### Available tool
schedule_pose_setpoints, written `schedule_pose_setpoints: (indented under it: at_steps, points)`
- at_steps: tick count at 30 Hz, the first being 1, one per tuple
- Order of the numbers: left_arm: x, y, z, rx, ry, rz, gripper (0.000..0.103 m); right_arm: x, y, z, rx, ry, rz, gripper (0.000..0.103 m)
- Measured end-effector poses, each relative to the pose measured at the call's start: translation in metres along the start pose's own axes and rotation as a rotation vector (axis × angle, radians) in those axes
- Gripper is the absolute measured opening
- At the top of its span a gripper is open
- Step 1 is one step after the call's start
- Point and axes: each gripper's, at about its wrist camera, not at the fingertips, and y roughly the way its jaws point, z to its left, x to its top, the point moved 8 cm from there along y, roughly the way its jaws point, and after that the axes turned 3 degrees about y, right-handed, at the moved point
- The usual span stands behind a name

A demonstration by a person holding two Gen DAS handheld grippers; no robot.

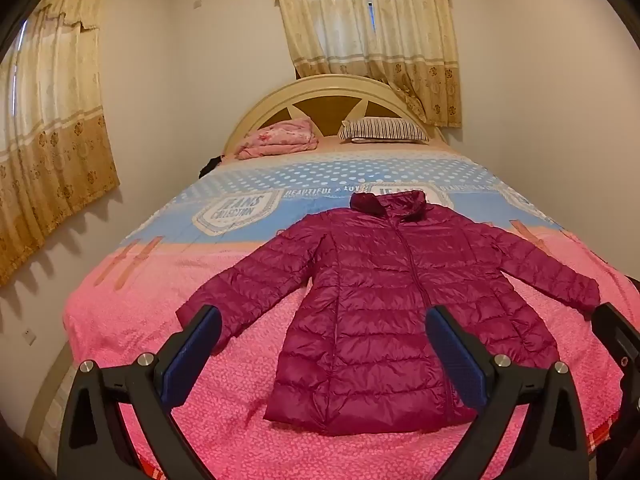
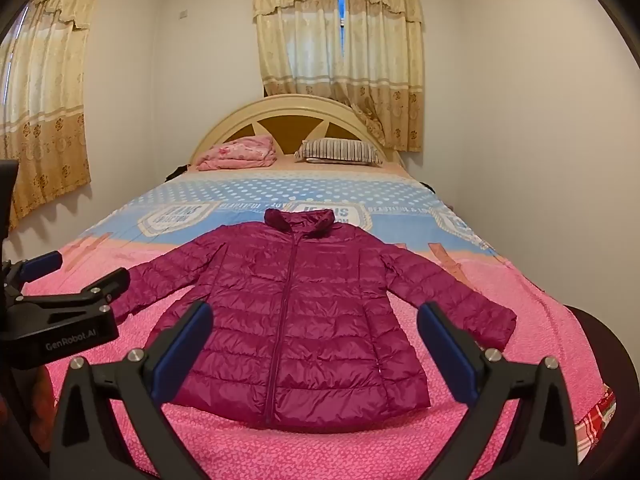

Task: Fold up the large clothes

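Jacket flat on bed, collar far, hem near; left gripper and right gripper wide open, empty, hovering short of hem.

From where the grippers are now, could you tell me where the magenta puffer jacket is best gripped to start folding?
Probably at the sleeve cuffs. The jacket lies flat, zipped, sleeves spread outward; each cuff is a thin free edge. The open left gripper could take its nearest cuff from the hem side, the open right gripper likewise.
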Motion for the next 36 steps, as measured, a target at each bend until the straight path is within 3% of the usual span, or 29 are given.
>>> schedule_pose_setpoints:
  at_steps: [2,9,36]
  points:
    - [-0.001,-0.002,-0.004,0.01,0.001,-0.005,0.102,0.0,-0.001,0.0,-0.001,-0.007,-0.005,0.103]
    - [-0.003,0.002,0.001,-0.059,-0.046,0.013,0.102,-0.002,0.0,0.002,-0.001,-0.005,-0.004,0.103]
    - [0.004,0.001,0.003,-0.06,-0.05,0.015,0.102,-0.002,0.001,0.002,0.015,0.004,0.002,0.103]
